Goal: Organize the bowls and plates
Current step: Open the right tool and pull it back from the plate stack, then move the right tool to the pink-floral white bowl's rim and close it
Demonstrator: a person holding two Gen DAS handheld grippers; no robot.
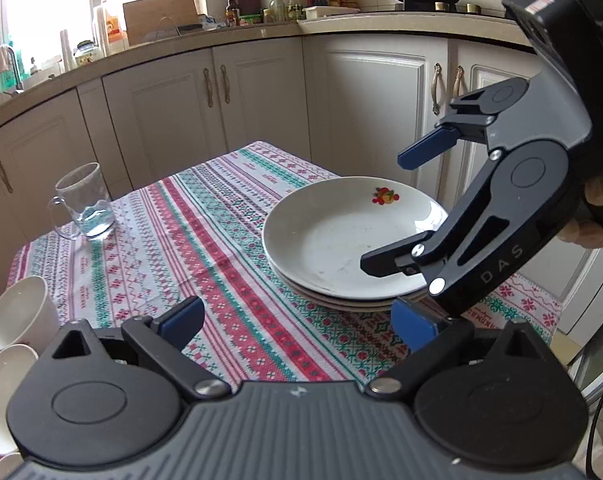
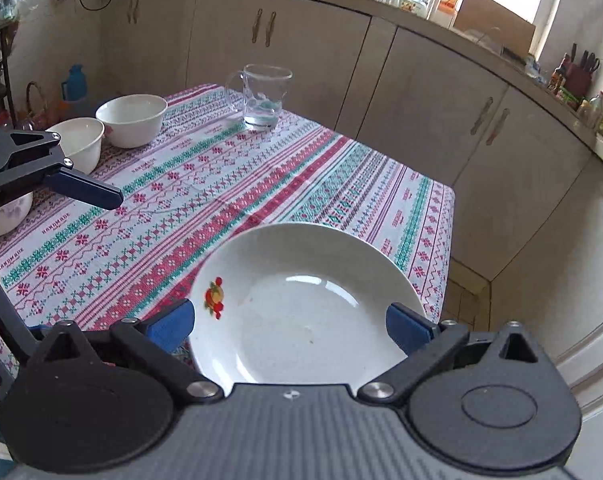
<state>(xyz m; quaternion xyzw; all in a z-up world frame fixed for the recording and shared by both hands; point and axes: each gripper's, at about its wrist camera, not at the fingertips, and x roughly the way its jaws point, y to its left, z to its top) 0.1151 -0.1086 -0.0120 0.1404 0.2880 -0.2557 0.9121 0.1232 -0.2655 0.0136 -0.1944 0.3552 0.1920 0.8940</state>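
Kitchen cabinets [image 1: 261, 92] stand behind the table with a patterned tablecloth [image 2: 221, 184]. Stacked plates [image 1: 333, 240] lie near its edge, white bowls [image 2: 131, 120] at the far side. Left gripper [image 1: 297, 322] and right gripper [image 2: 289, 324] both have jaws spread wide, grasping nothing.

black grippers [image 1: 385, 212], blue pads [image 1: 425, 154], silver screws, "das" marking.

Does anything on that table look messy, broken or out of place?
Nothing is broken or spilled. The plates sit in a neat stack, though the top one has faint smudges. The white bowls stand separate near the table edge, not yet stacked, and a glass mug stands upright.
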